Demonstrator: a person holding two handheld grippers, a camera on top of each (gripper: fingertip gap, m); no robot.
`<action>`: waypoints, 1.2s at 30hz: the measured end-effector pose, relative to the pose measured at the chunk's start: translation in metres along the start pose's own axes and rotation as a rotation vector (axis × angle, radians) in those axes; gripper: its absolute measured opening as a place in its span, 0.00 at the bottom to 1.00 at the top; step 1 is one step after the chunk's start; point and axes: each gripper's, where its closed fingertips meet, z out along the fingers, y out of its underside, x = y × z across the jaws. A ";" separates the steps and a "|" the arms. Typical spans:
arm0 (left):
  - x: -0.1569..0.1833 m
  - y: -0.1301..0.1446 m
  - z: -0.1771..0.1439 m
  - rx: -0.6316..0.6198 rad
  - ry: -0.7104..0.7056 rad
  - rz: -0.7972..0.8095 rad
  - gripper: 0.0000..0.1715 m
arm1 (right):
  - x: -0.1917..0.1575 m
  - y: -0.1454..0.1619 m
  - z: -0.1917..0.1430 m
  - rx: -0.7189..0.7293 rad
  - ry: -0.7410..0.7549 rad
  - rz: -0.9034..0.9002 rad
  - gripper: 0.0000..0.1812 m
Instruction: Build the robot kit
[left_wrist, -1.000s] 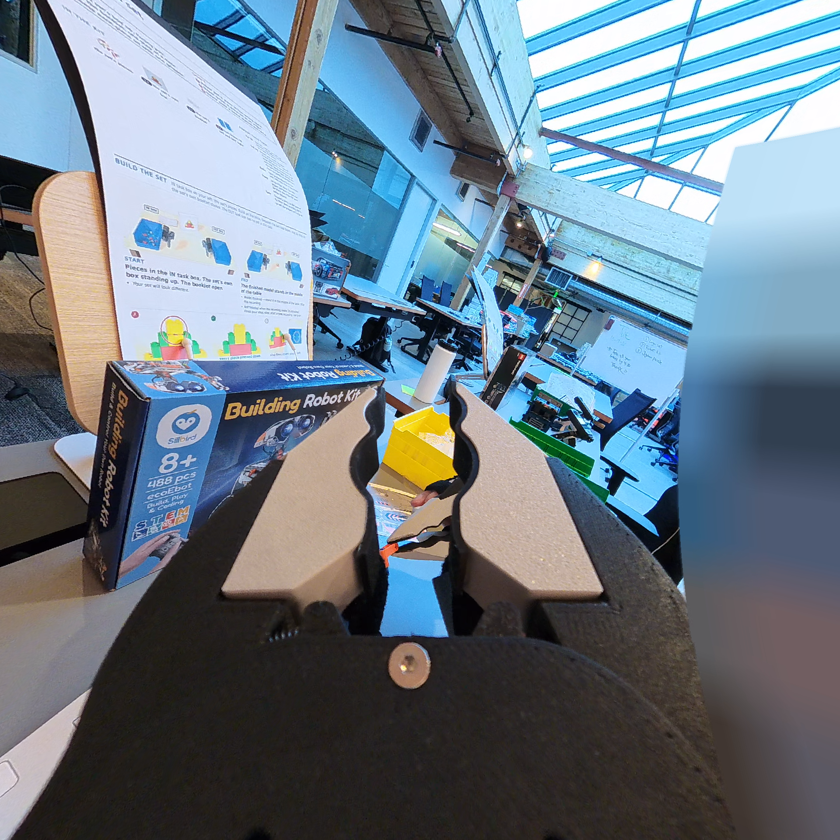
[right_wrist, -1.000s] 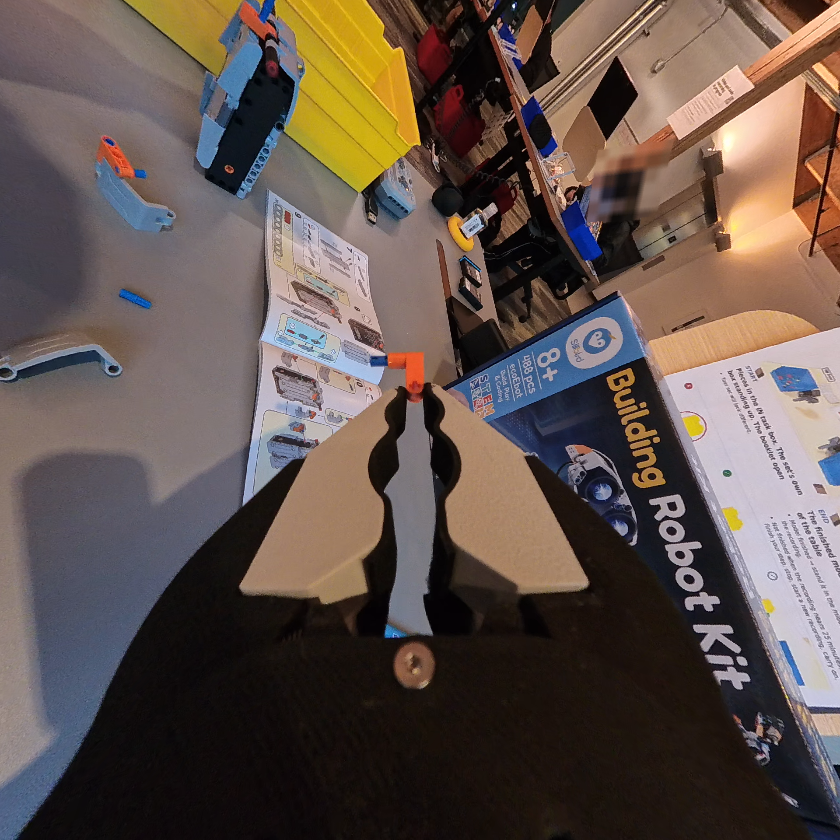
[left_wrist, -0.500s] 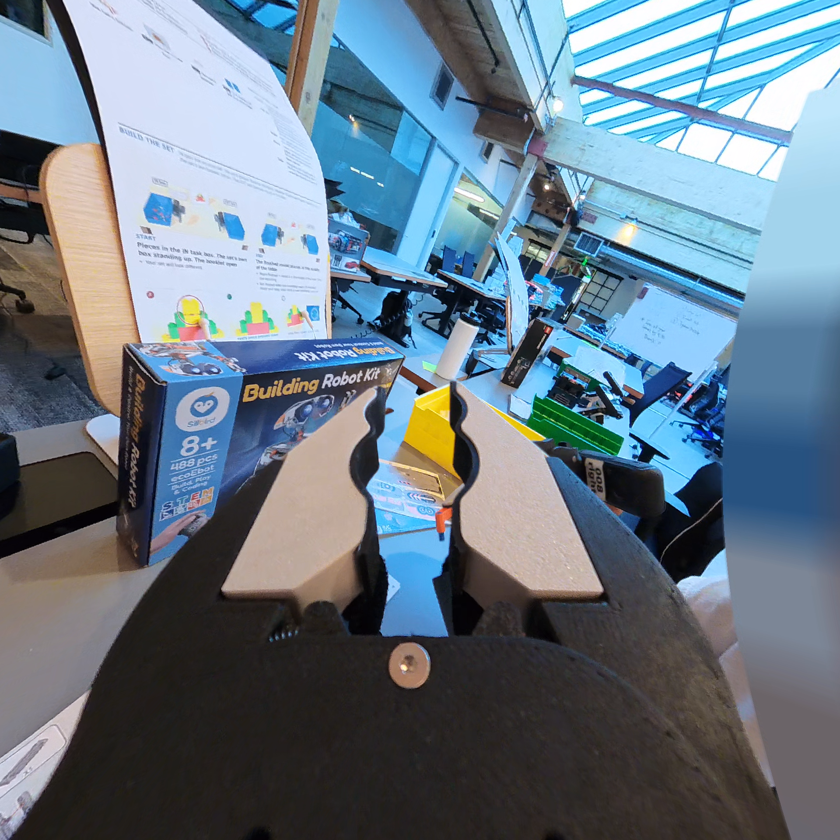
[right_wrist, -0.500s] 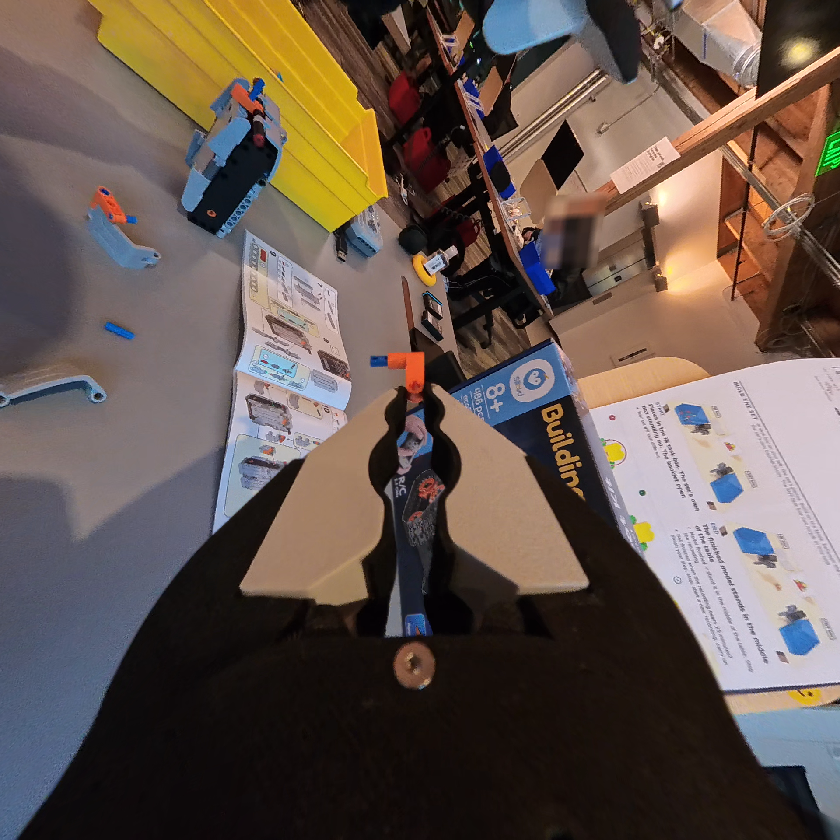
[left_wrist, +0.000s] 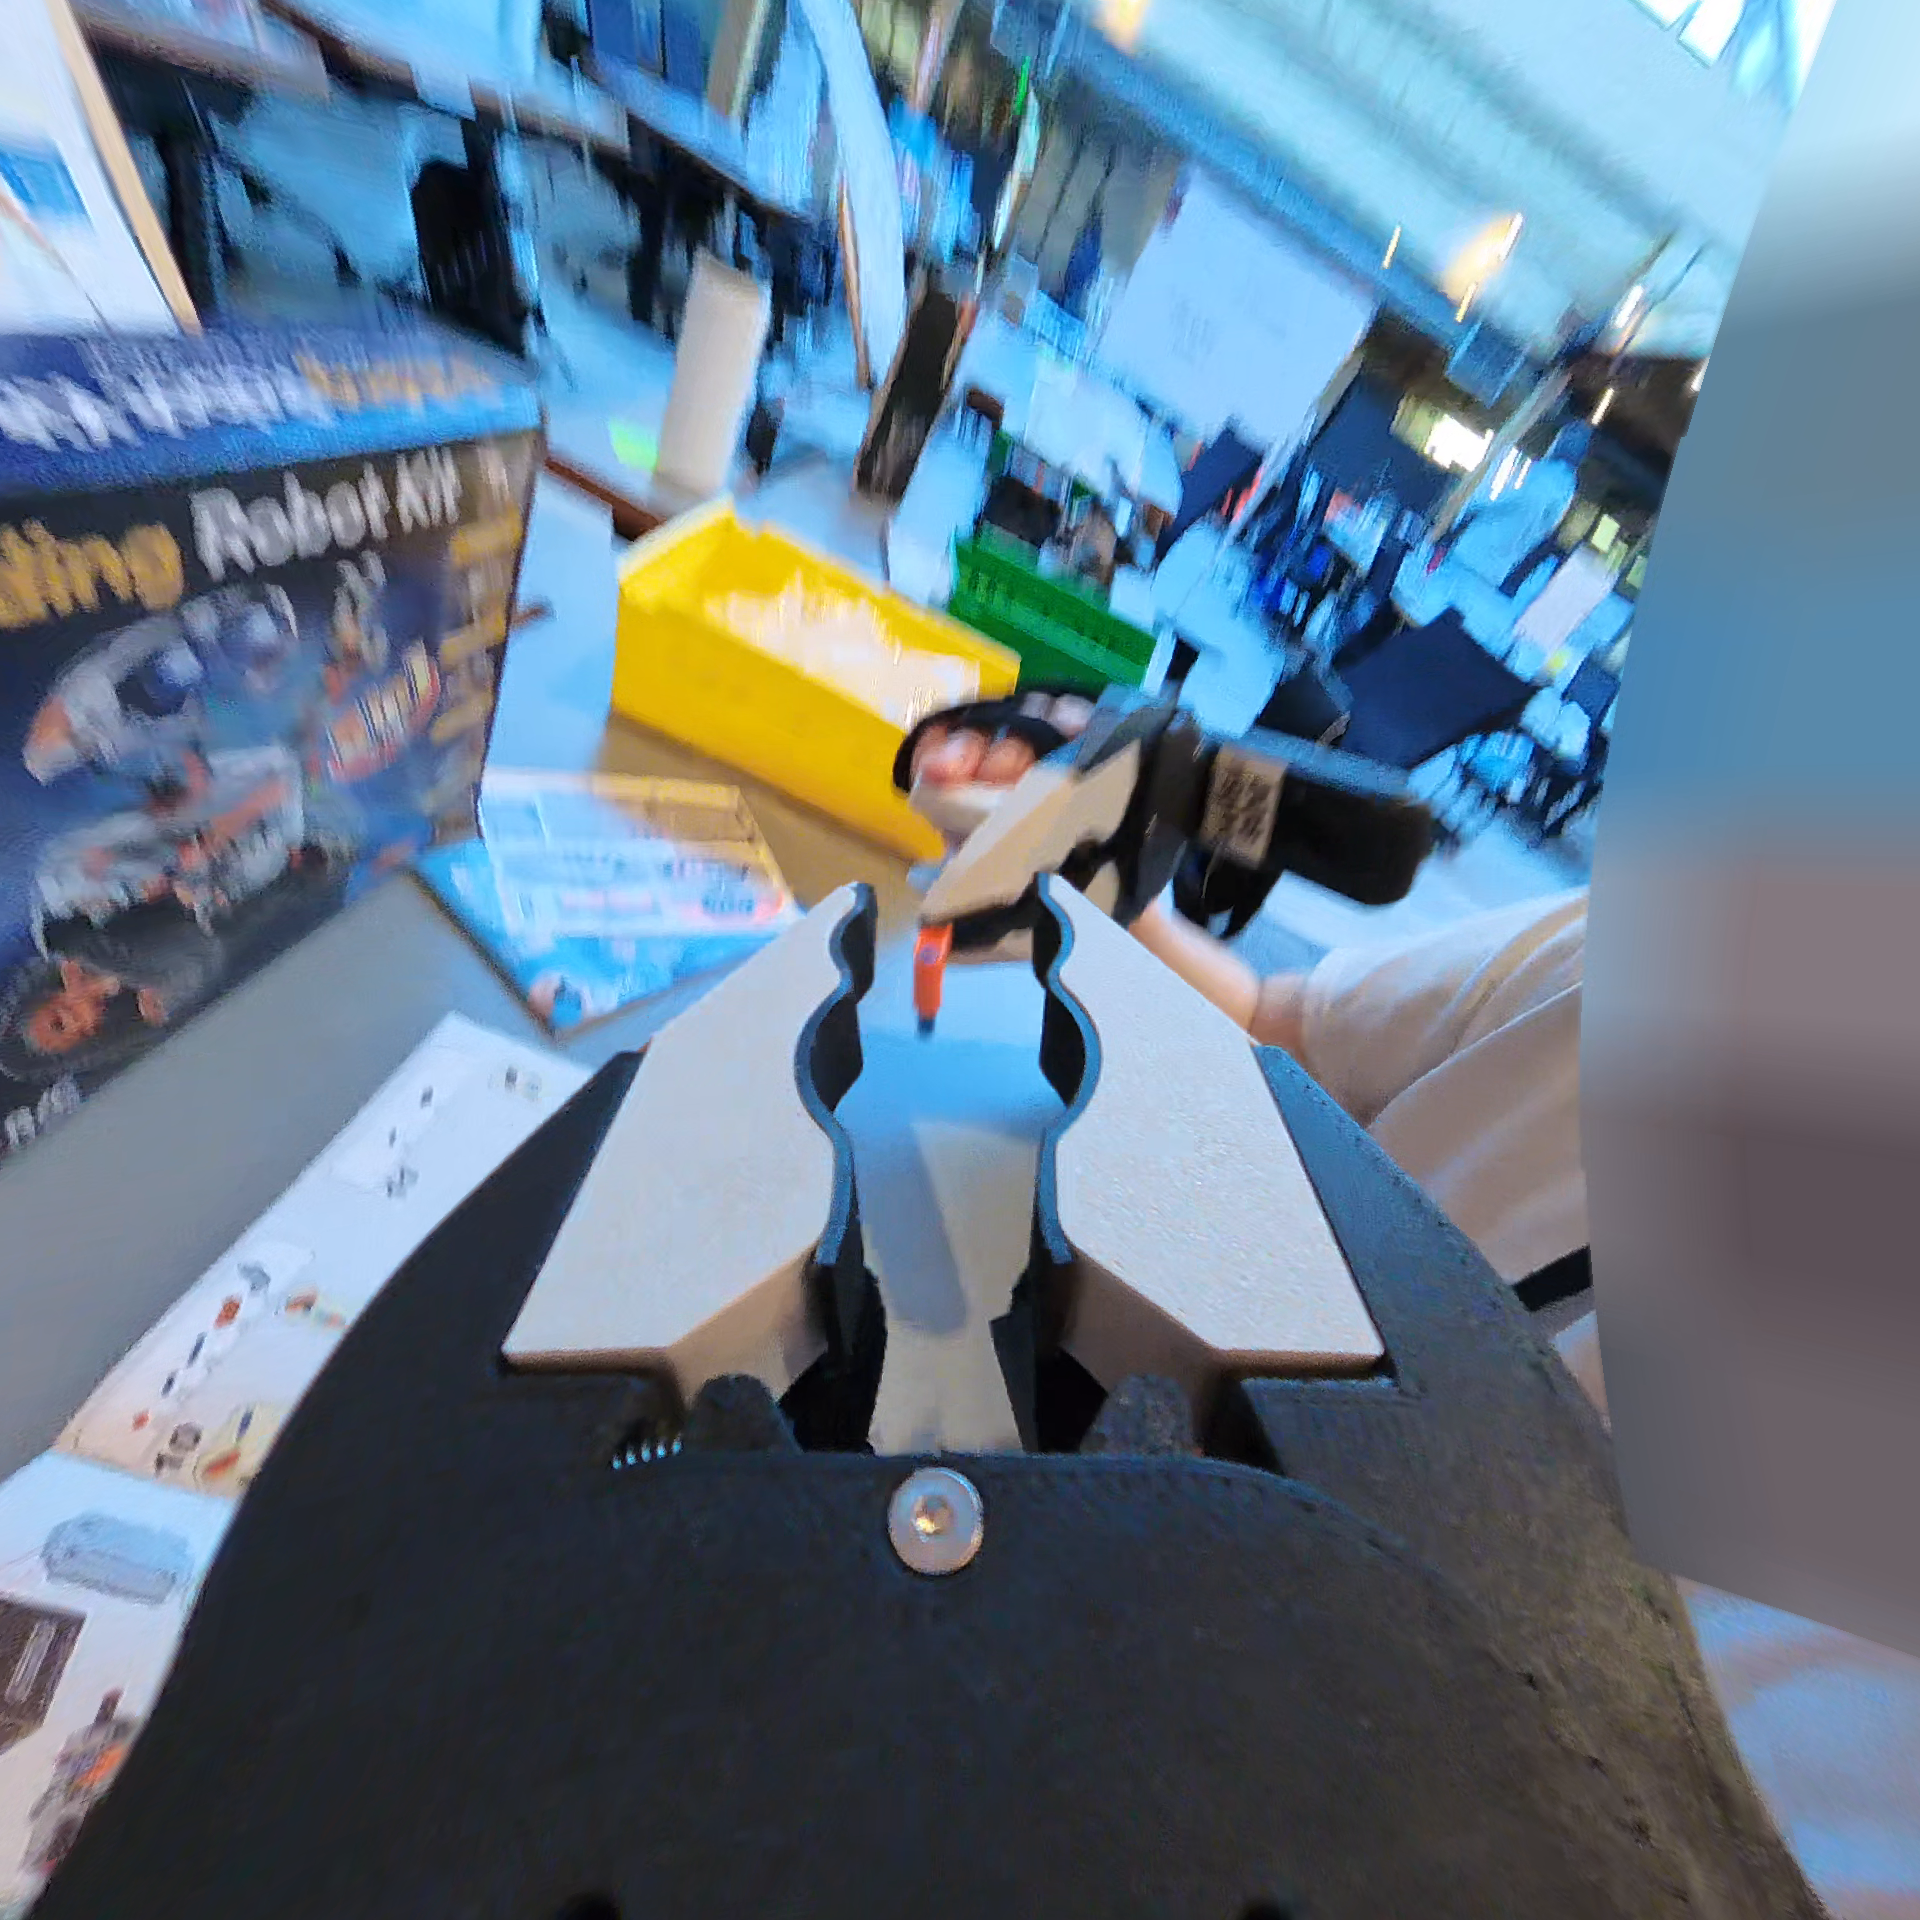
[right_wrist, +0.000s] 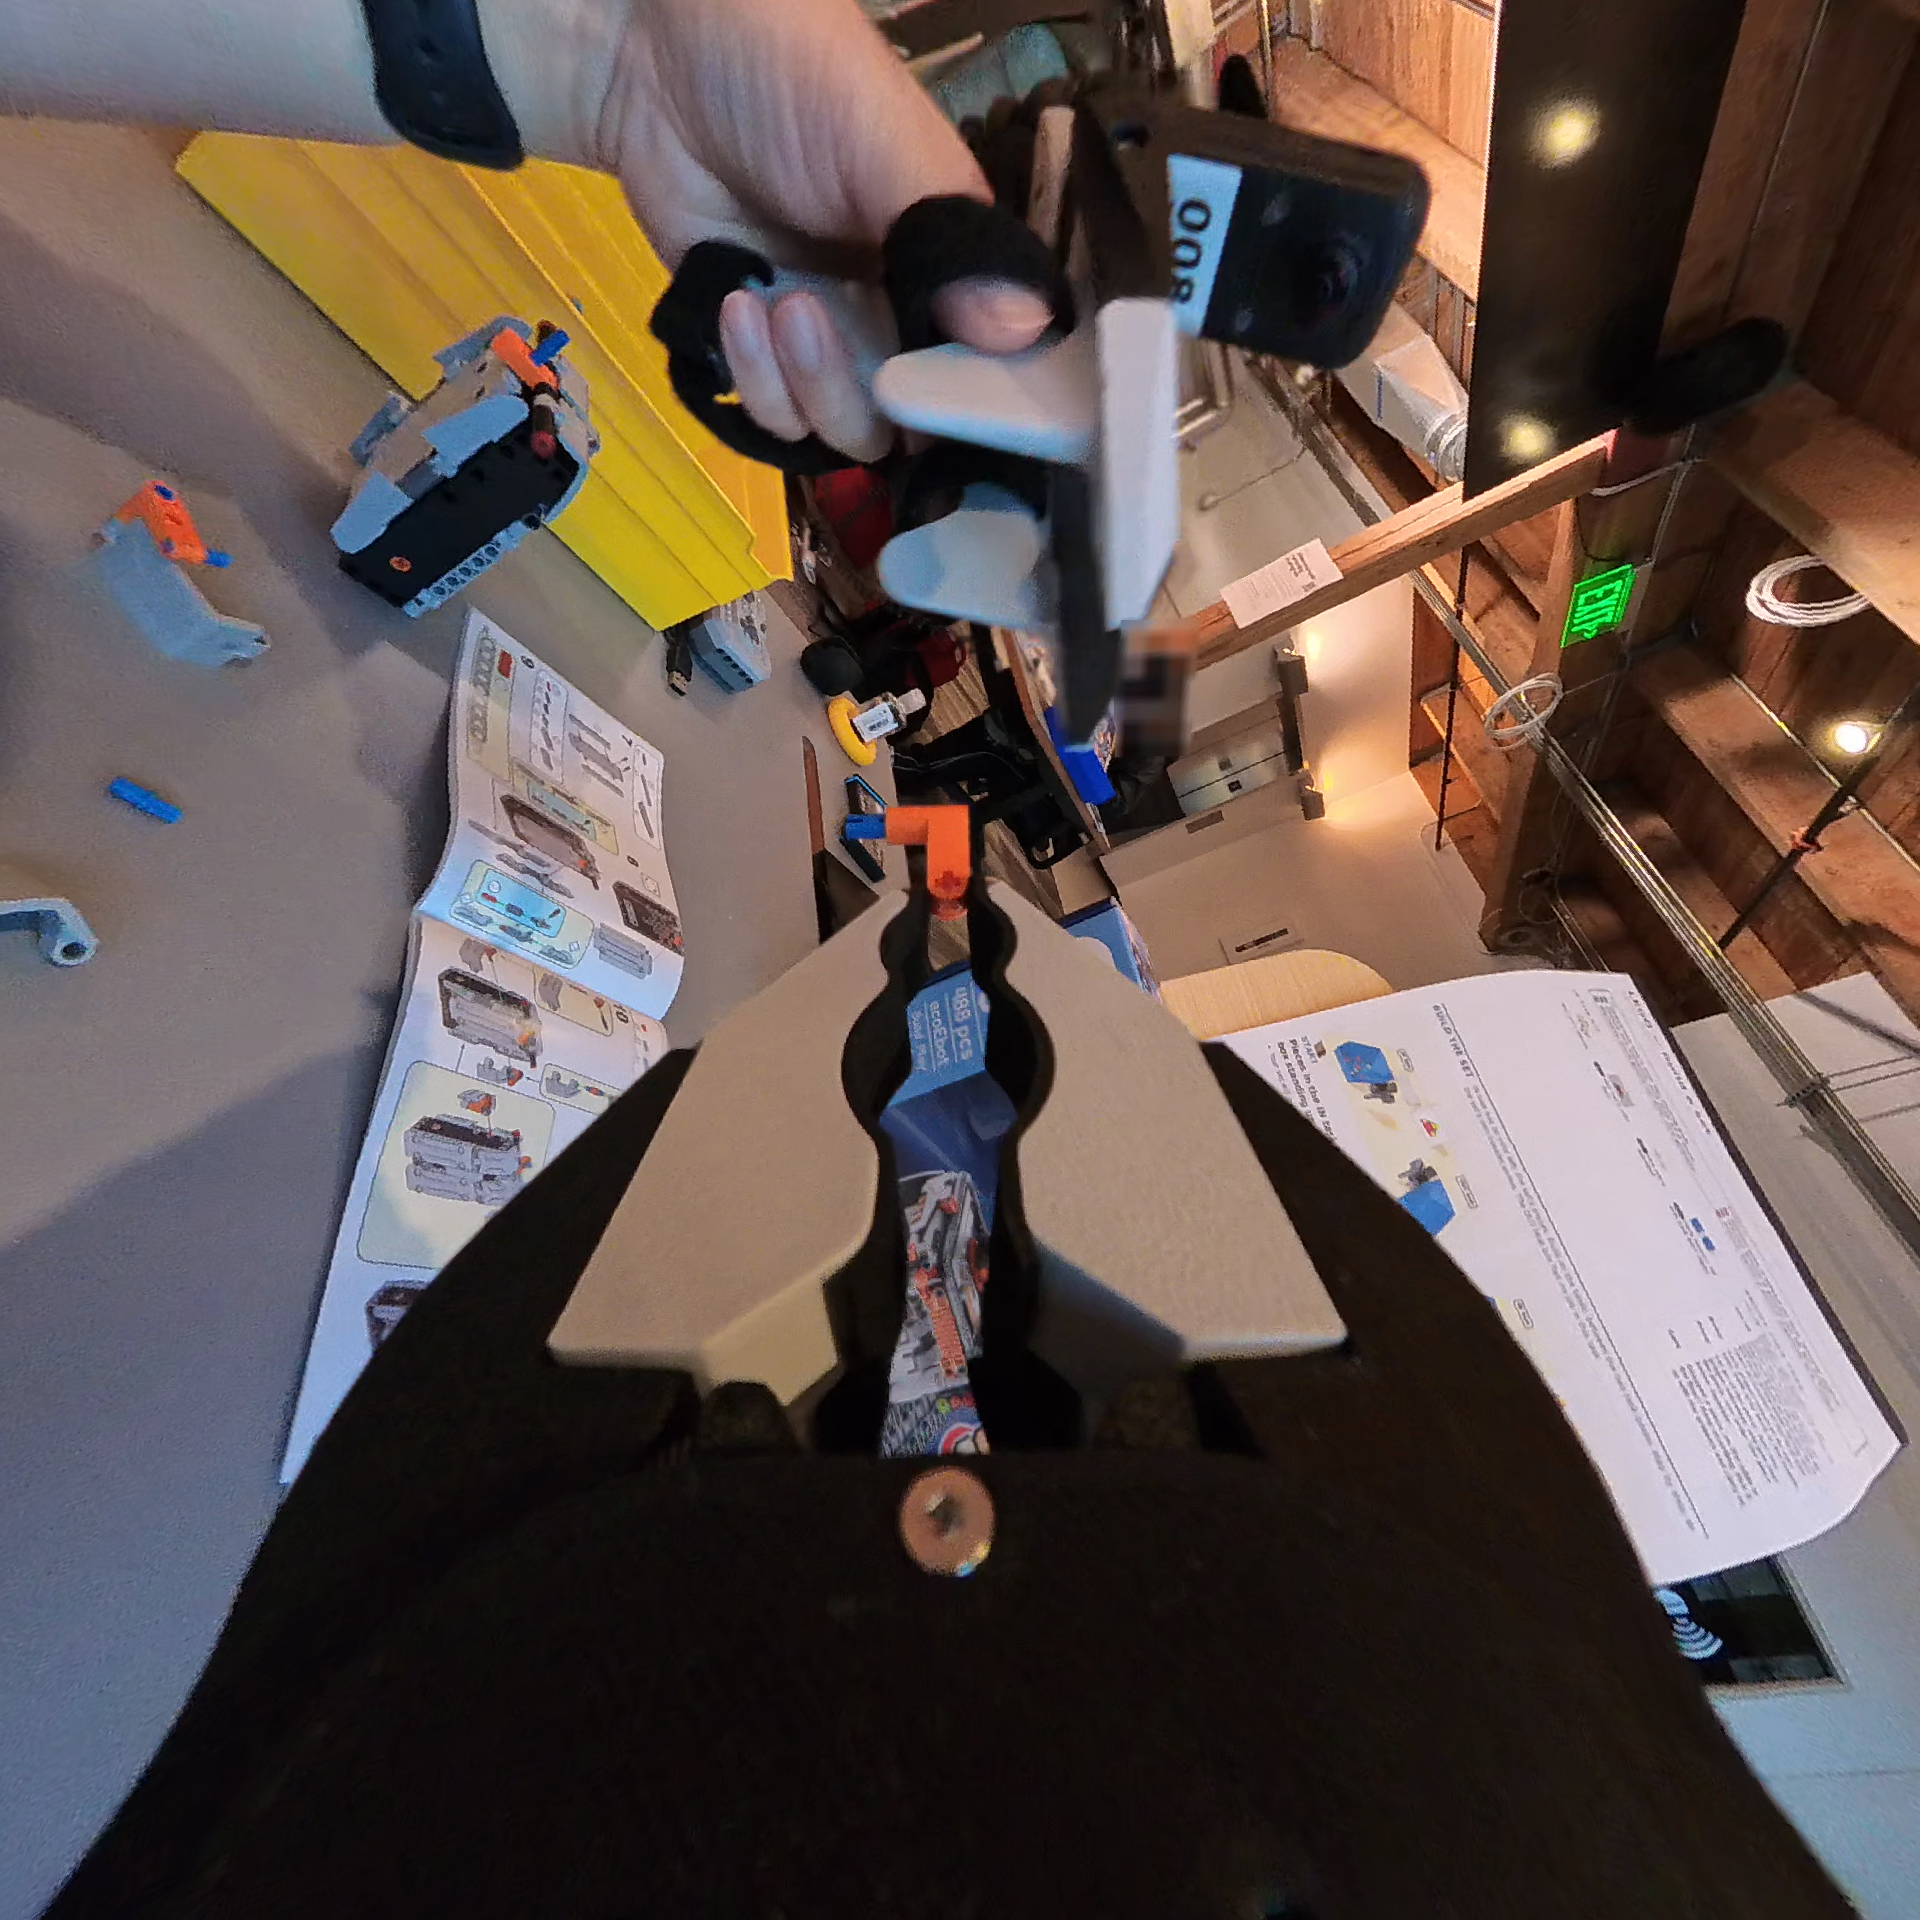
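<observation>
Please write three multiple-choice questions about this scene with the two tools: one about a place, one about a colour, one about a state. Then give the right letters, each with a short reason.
1. Where does the open instruction booklet lie?
A. flat on the table
B. inside the yellow bin
C. on top of the blue box

2. What colour is the elbow piece at the tip of the right tool?
A. green
B. orange
C. white

3. In what state is the left tool?
A. shut on a grey beam
B. open and holding nothing
C. shut on the booklet

Answers:
1 A, its pages spread on the table beside the yellow bin.
2 B, it is orange with a small blue pin on its side.
3 B, a clear gap shows between its fingers, and the elbow piece seen there hangs from the right tool beyond.
</observation>
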 end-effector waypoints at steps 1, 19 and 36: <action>-0.002 0.007 0.005 -0.041 0.001 -0.002 0.17 | 0.002 0.002 0.000 -0.008 0.010 0.003 0.03; -0.012 0.024 0.030 -0.110 0.091 -0.094 0.03 | 0.010 0.000 0.013 0.046 0.079 0.180 0.04; 0.004 -0.037 -0.155 0.386 -0.444 0.062 0.03 | -0.189 -0.048 0.077 -0.442 -0.270 1.047 0.02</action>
